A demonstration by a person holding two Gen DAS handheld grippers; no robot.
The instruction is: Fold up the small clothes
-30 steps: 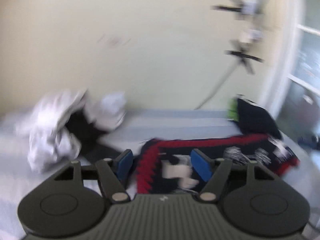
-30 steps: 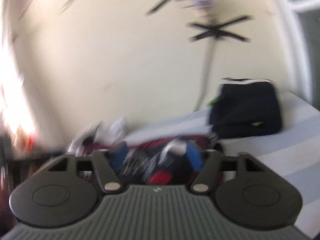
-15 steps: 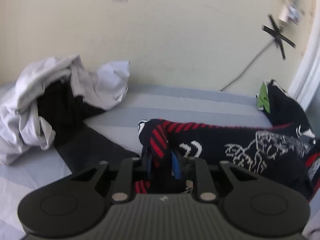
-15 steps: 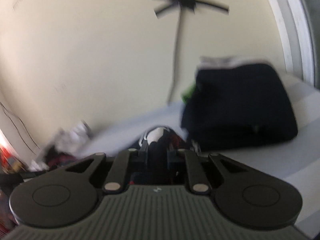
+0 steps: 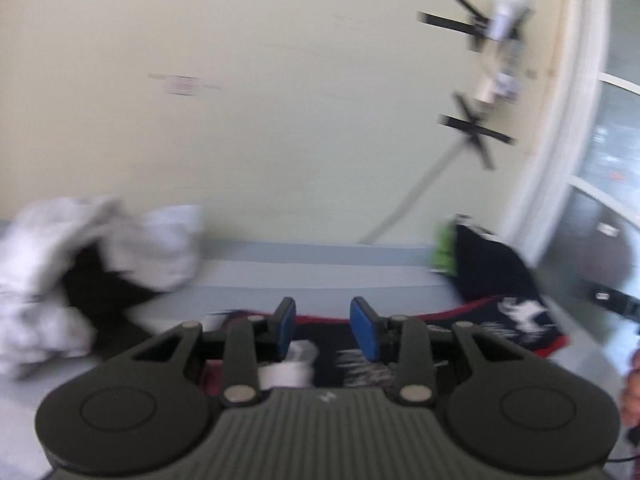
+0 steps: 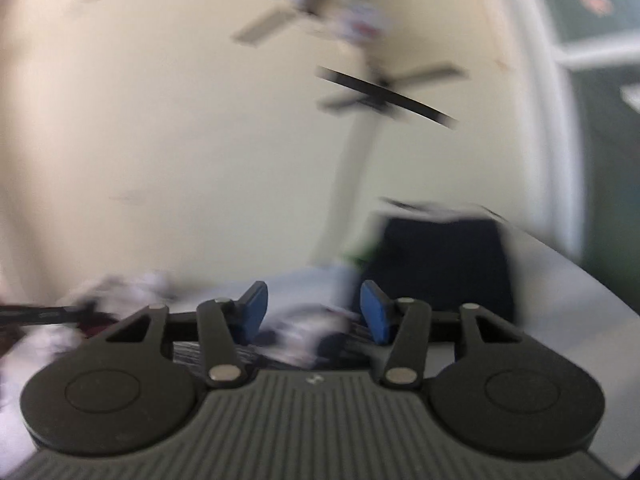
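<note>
Both views are motion-blurred. The left gripper [image 5: 323, 328] has its blue pads spread apart with nothing between them; half a second ago they were pressed together on the red-striped edge of the dark garment. The right gripper [image 6: 316, 314] is the same: spread now, pinched on the garment's other end half a second ago. So both have just let go and lifted back.

Just below and beyond the left gripper lies the dark garment [image 5: 516, 320], black with red trim and white print, spread left to right on the bed [image 5: 320, 272]. In the right view it is only a smear under the fingers [image 6: 252, 312]; I cannot tell its fold state.

Judgement: a fold or a straightening pull has probably just been released, and the garment still looks long, so more folding seems left.

Further left sits a heap of white and black clothes [image 5: 72, 272], well apart from the grippers. At the far right, by the wall, is a dark folded stack [image 6: 440, 264] with a green bit showing. Behind it, cable taped to the wall [image 5: 472, 132].
</note>
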